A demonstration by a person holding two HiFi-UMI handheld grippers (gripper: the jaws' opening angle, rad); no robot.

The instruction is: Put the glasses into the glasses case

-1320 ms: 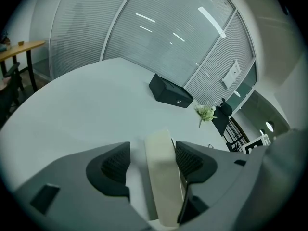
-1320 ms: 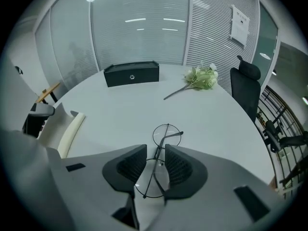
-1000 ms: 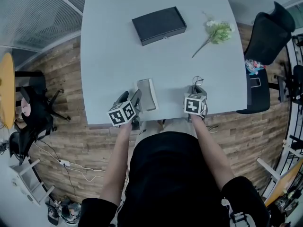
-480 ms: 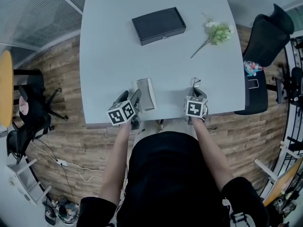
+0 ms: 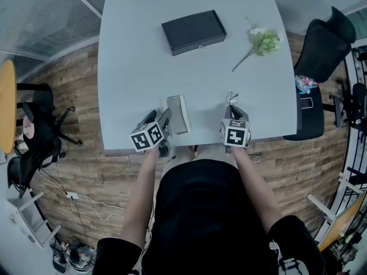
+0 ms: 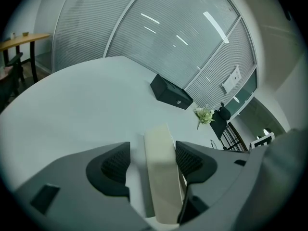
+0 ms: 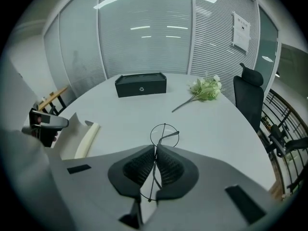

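Note:
Thin wire-framed round glasses hang a little above the grey table, and my right gripper is shut on their frame. Its jaws have just been closing, with the glasses between them. From the head camera, the glasses stick out ahead of the right gripper near the table's front edge. An open cream glasses case lies to the left. My left gripper is shut on the glasses case's raised side. The right gripper view shows the case at lower left.
A black box lies at the far middle of the table. A sprig of white flowers rests at the far right. A black office chair stands beyond the right edge. The table's front edge runs just under both grippers.
The right gripper has closed on the glasses and lifted slightly, carrying them a little left. The left gripper and the case have not moved.

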